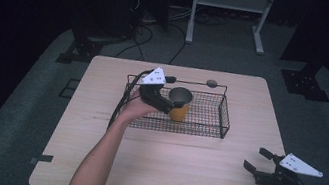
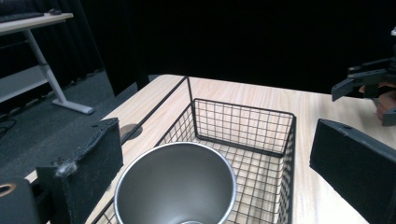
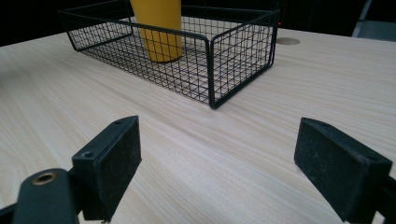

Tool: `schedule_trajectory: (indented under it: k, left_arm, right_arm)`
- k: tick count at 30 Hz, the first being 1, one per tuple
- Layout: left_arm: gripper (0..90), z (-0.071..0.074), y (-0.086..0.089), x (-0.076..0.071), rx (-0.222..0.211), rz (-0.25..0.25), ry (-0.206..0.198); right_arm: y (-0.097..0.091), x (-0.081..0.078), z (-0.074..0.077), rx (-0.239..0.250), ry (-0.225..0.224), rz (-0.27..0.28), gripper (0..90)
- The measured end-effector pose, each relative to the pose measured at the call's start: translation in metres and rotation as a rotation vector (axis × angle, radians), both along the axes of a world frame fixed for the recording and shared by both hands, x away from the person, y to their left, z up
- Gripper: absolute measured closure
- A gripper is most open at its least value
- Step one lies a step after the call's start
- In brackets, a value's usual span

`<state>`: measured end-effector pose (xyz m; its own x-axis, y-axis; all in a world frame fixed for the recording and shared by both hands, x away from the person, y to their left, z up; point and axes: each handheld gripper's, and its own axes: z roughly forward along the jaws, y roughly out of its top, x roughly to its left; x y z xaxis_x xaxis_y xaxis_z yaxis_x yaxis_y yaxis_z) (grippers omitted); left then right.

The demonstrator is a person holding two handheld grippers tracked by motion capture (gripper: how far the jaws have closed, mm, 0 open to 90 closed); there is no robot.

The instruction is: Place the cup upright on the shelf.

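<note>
A yellow cup [image 1: 179, 106] with a steel inside [image 2: 175, 186] stands upright in a black wire basket [image 1: 224, 117] on the wooden table [image 1: 164, 173]. My left gripper [image 1: 171, 93] is at the cup's left side over the basket, open. In the left gripper view the cup's mouth lies between the jaws of that gripper [image 2: 219, 140]; the left pad is close to the rim and the right pad stands well apart. My right gripper [image 1: 256, 158] hovers open over bare table at the front right. In the right gripper view, the right gripper [image 3: 224, 137] faces the basket [image 3: 233, 56] and cup [image 3: 159, 28].
A round grommet [image 1: 211, 83] sits in the table just behind the basket. On the dark floor beyond are cables [image 1: 147, 34], a white desk frame [image 1: 228, 2] and black stand bases [image 1: 306, 81]. The right gripper [image 2: 359, 81] also shows far off in the left gripper view.
</note>
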<state>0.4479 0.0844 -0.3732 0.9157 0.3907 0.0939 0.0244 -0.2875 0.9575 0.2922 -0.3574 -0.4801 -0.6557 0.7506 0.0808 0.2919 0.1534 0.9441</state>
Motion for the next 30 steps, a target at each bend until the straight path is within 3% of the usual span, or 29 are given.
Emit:
schedule_trajectory:
  k: [14, 30]
  left_arm:
    - [1.9, -0.002, 0.01, -0.017, -0.022, 0.0, 0.0]
    - [2.0, -0.002, 0.024, -0.041, -0.046, 0.006, -0.027]
  right_arm:
    - [0.0, 0.0, 0.0, 0.001, 0.001, 0.0, 13.7]
    - [0.0, 0.0, 0.0, -0.001, 0.001, 0.001, 13.8]
